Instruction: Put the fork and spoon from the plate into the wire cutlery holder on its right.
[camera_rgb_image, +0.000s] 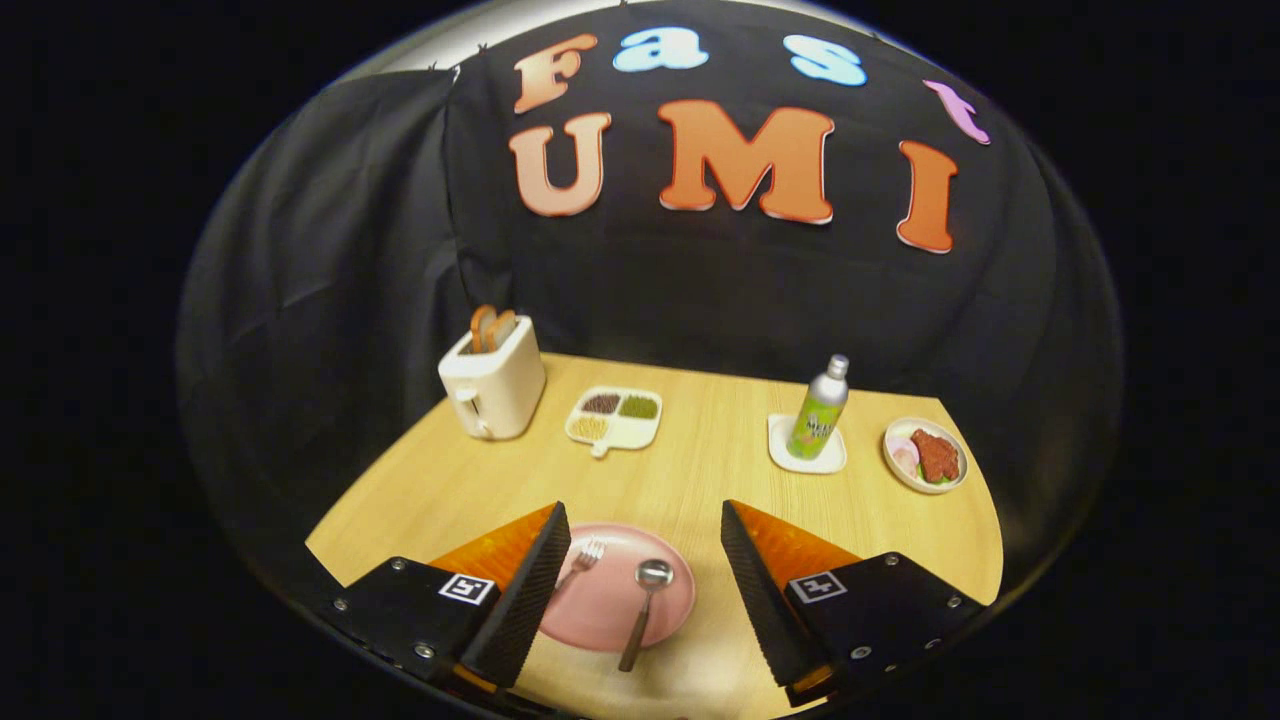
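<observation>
A pink plate (605, 620) lies on the wooden table between my two fingers. A metal fork (583, 560) rests on the plate's left part, close to the left finger (525, 590), its handle partly hidden behind it. A metal spoon (645, 600) lies on the plate's right part, bowl away from me and handle reaching over the near rim. My gripper (643, 515) hangs above the plate, open wide, with nothing held. The right finger (760, 590) stands to the right of the plate.
At the back left stands a cream toaster (493, 385) with bread slices. A divided dish (614, 416) of grains lies beside it. Farther right, a bottle (820, 410) stands on a white coaster (806, 446), and a bowl of food (926, 456) sits near the table's right edge.
</observation>
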